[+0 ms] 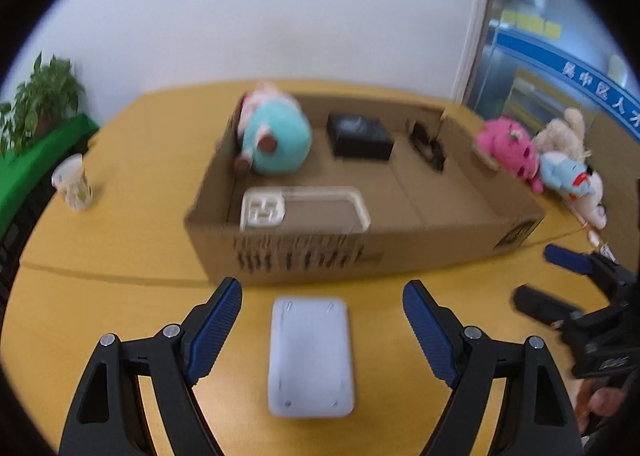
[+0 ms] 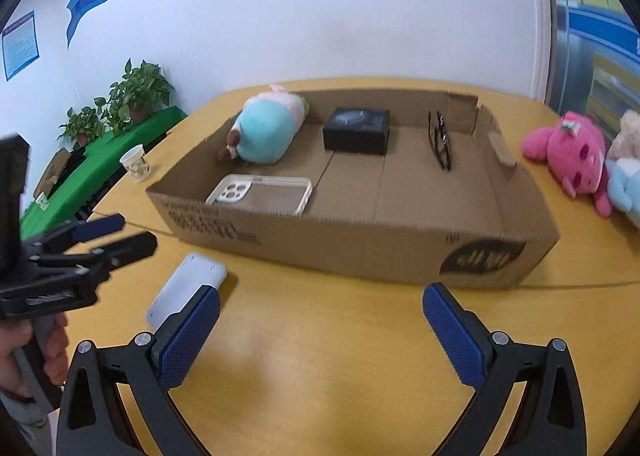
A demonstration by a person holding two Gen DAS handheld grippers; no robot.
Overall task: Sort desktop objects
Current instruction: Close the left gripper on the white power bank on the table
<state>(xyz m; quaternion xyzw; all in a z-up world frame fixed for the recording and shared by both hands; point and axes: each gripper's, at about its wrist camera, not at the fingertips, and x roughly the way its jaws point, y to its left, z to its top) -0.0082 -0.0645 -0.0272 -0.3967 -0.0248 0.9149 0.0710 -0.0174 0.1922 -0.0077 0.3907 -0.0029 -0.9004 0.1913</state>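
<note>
Left gripper [image 1: 322, 314]: jaws spread wide, holding nothing, straddling the white power bank [image 1: 310, 356] without touching it.
Right gripper [image 2: 322, 320]: jaws wide apart, empty, above bare table [image 2: 320, 356].
White power bank: flat on the table, just in front of the cardboard box [image 2: 360, 252].
Box contents: teal plush [image 2: 266, 134], black box [image 2: 357, 131], glasses [image 2: 440, 144], clear phone case [image 2: 260, 192].
Writing: black print on the box front, too blurred to read.
</note>
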